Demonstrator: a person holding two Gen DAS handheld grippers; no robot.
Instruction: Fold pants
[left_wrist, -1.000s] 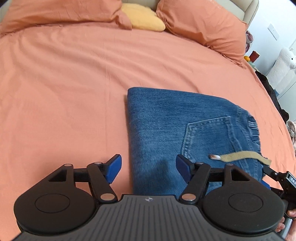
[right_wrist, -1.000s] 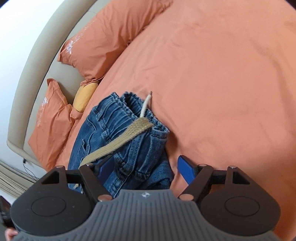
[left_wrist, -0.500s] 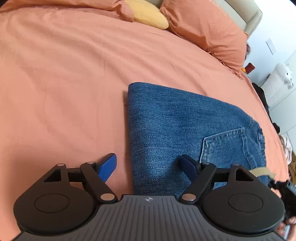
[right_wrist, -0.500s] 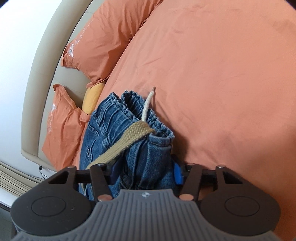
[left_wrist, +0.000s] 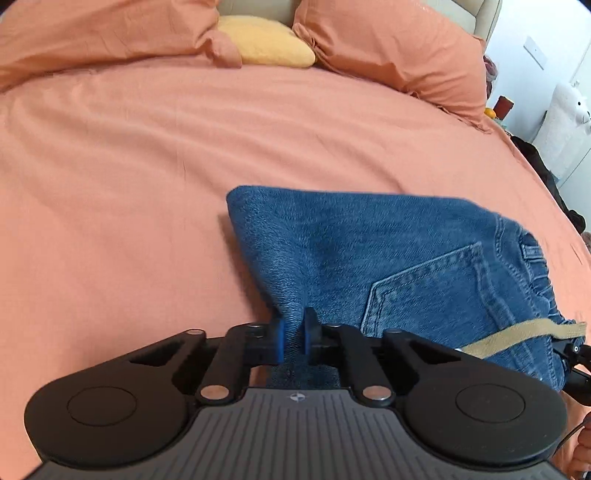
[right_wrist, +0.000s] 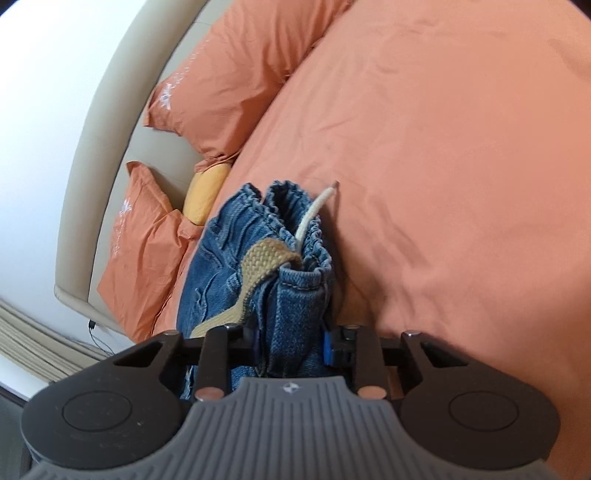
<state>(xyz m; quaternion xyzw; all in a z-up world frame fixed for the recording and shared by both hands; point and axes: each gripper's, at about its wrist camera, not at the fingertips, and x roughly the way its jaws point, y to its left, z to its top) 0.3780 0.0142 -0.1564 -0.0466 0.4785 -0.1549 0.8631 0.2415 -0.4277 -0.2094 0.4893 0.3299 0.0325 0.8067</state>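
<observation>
Blue denim folded pants (left_wrist: 388, 251) on the orange bed (left_wrist: 129, 166): left gripper (left_wrist: 293, 338) fingers clamped on their near edge, right gripper (right_wrist: 291, 343) fingers closing around the gathered waistband, readying a two-point lift.

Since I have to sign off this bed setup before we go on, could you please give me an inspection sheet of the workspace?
Surface: bed with an orange sheet, lightly creased.
Job's things: folded blue jeans, back pocket up, waistband bunched; tan drawstring lying across it.
Clutter: nothing seen on the sheet beside the jeans.
Grippers: left gripper shut on the jeans' near folded edge; right gripper closing, its pads against the waistband end.
Cables: a thin dark wire by the headboard's foot.
Surroundings: two orange pillows, a yellow cushion, beige headboard, a white plush toy past the bed.
</observation>
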